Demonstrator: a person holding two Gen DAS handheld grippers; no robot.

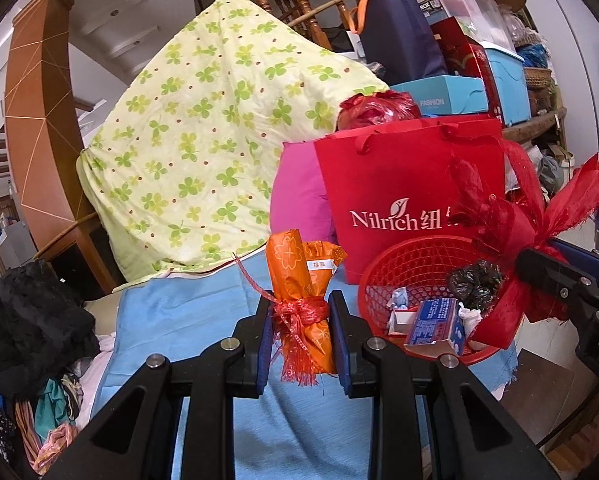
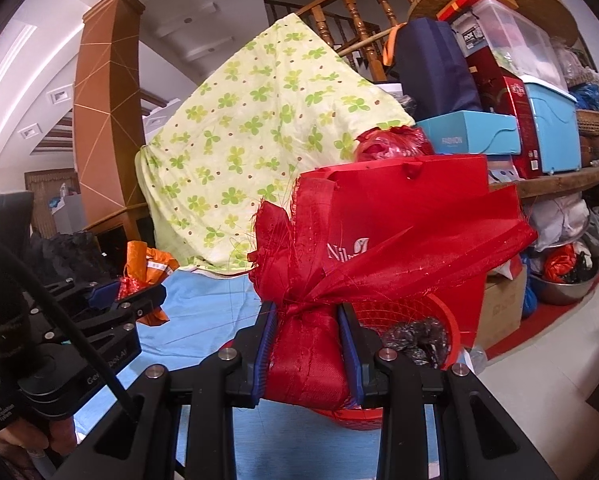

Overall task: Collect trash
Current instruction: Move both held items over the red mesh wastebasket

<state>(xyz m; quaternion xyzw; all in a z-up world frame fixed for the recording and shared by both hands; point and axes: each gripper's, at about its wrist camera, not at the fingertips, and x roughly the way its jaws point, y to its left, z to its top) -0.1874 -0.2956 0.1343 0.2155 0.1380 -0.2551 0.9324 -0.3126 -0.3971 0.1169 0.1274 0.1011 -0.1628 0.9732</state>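
Both hand-held grippers are carrying trash toward the red mesh basket, which is sitting on the blue cloth in front of the red paper bag. The left hand-held gripper is closed on an orange wrapper roll tied with red ribbon, its 2 blue pads pressing the roll just at and below the knot, with the upper half of the roll standing up above the fingers. The right hand-held gripper is closed on a red fabric bundle, the bunched neck sitting at the fingertips and the loose tails fanning up and to the right. In the left wrist view, the bundle is hanging at the basket's right rim, while the orange roll is just beside the basket on its left, not yet over it. To do this step well, I judge that each piece should be brought fully over the basket opening before the jaws are opened, because the fabric tails are wide and could drape over the rim or drag the light basket. The basket is already holding a small blue box, a crumpled black bag and white scraps, so room is limited; lowering the bundle first, then the roll, seems tidier.
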